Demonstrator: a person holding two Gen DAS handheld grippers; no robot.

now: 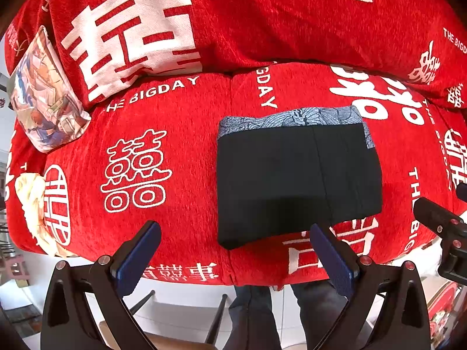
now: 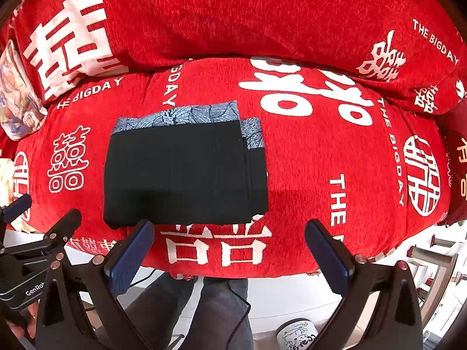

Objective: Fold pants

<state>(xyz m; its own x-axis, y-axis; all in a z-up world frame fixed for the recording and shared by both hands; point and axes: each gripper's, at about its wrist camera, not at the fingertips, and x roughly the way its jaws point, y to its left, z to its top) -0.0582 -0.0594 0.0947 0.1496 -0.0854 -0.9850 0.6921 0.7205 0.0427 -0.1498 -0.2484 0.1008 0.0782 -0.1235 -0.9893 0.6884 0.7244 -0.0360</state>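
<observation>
The black pants point(image 1: 294, 175) lie folded into a flat rectangle on the red sofa seat point(image 1: 181, 151), with a blue-grey patterned waistband along the far edge. They also show in the right wrist view point(image 2: 184, 172). My left gripper point(image 1: 235, 233) is open and empty, held just in front of the pants' near edge. My right gripper point(image 2: 229, 232) is open and empty, its left finger point(image 2: 131, 256) close to the near edge of the pants. Each gripper shows at the side of the other's view.
The sofa has a red cover with white characters and a red backrest point(image 1: 262, 23). A printed cushion point(image 1: 43, 96) leans at the left end. A dark red cushion point(image 2: 458, 160) sits at the right. The person's legs point(image 2: 204, 309) and a white cup point(image 2: 297, 335) are below the seat edge.
</observation>
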